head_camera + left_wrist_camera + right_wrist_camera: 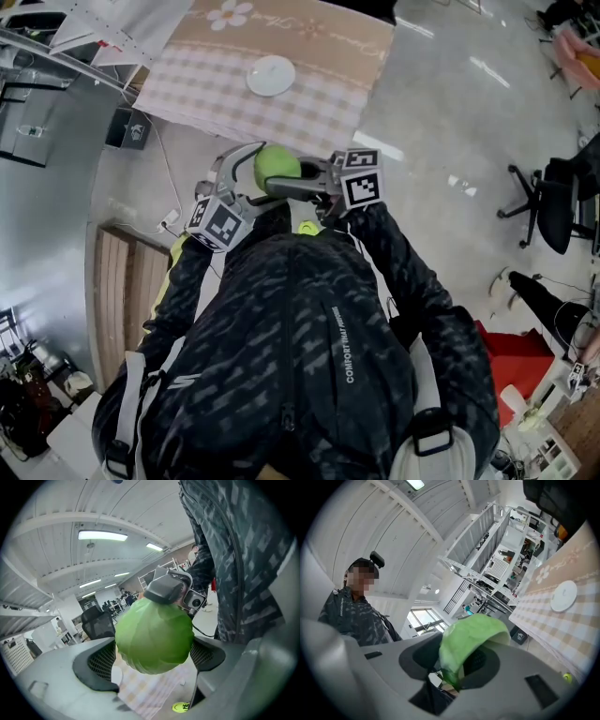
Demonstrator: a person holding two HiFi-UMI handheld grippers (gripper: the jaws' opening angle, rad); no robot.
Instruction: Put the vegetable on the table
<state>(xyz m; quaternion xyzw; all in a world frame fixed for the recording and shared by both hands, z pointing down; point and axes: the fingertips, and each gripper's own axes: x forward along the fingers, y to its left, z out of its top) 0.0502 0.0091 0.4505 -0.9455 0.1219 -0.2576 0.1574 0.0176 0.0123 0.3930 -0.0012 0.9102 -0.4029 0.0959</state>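
Note:
A round green cabbage [277, 167] hangs in front of my chest, above the floor and short of the table [206, 84] with its pink checked cloth. My left gripper [255, 173] reaches in from the left, and its mesh pads [101, 660] sit flush against both sides of the cabbage [154, 637]. My right gripper [291, 186] comes from the right and is shut on the cabbage's far side; in the left gripper view the right gripper [164, 590] shows above the cabbage. In the right gripper view the green cabbage [471, 634] fills the jaws of the right gripper [459, 663].
A white plate [271, 75] lies on the cloth, and the same plate [563, 596] shows in the right gripper view. A black box [128, 128] sits on the floor by the table's near left corner. A wooden panel [122, 281] lies at left; office chairs [553, 202] stand at right.

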